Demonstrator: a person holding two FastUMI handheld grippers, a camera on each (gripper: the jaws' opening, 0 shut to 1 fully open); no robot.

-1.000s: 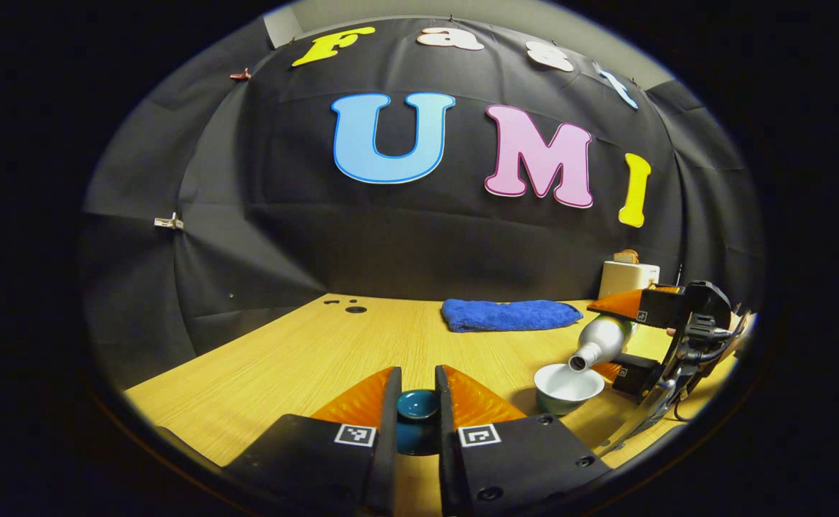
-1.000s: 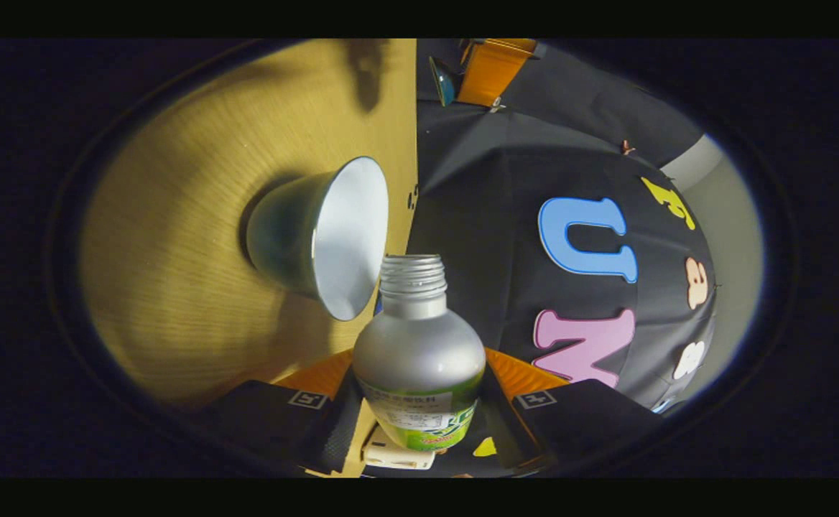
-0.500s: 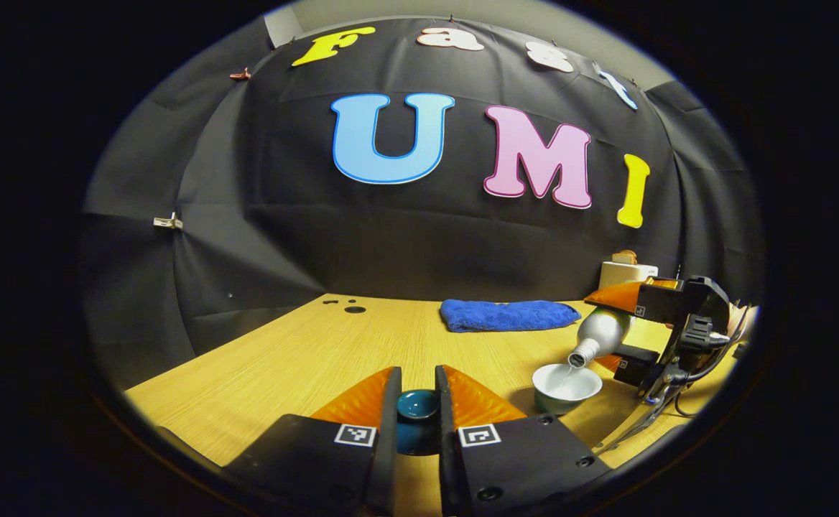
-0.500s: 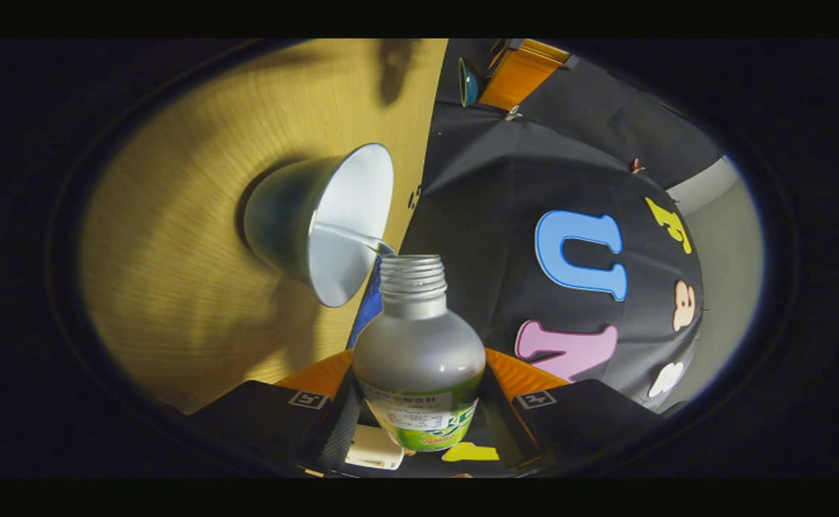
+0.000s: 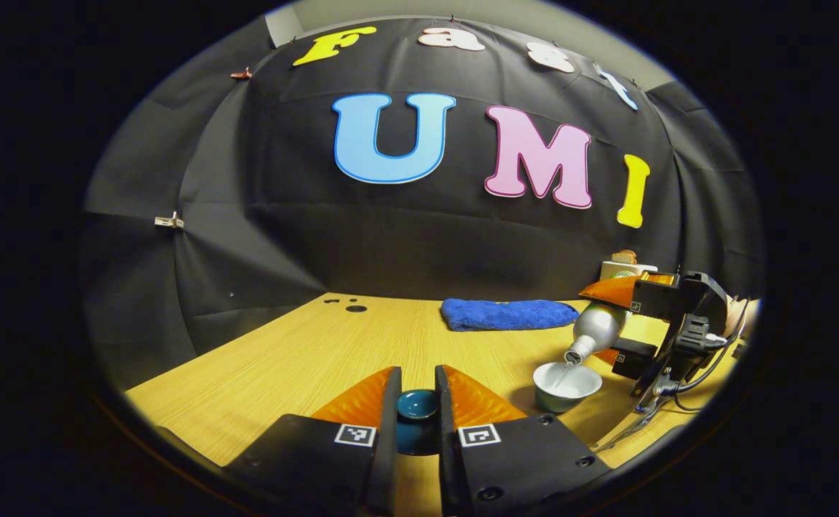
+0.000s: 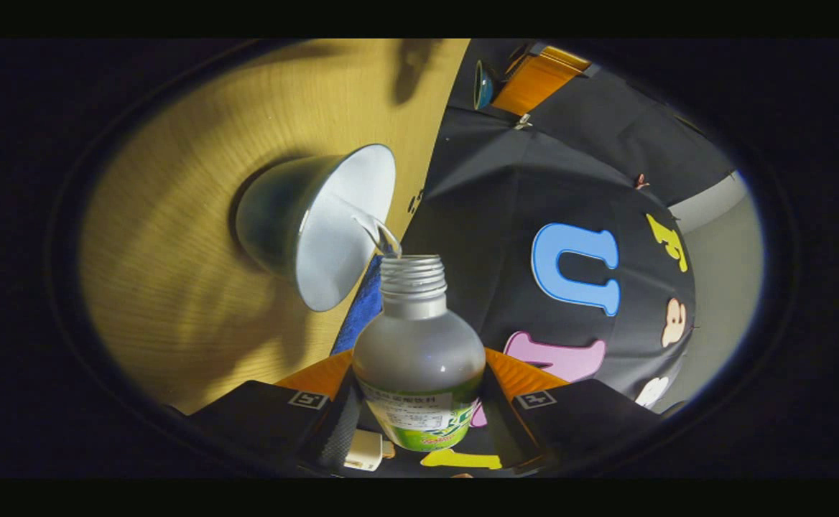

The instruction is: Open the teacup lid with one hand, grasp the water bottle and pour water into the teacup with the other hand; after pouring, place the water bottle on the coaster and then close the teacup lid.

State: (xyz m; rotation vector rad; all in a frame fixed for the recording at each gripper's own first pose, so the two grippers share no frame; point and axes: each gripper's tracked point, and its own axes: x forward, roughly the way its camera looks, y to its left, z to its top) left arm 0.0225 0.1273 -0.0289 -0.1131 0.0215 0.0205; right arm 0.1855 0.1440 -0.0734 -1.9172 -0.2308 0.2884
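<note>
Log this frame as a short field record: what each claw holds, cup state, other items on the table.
left claw: shut on teacup lid, held off the cup
right claw: shut on water bottle, tilted
teacup: open, on table, water streaming in
pour: under way
also on table: blue towel
coaster: cannot tell

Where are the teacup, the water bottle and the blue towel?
teacup [image 5: 567, 380], left gripper view, white inside of the bowl
water bottle [image 6: 419, 352], right gripper view, silver shoulder below the neck
blue towel [image 5: 507, 314], left gripper view, middle of the folded cloth

Wood-grain table [image 5: 304, 359], glossy teacup [image 5: 567, 386], terry towel [image 5: 507, 314]
</note>
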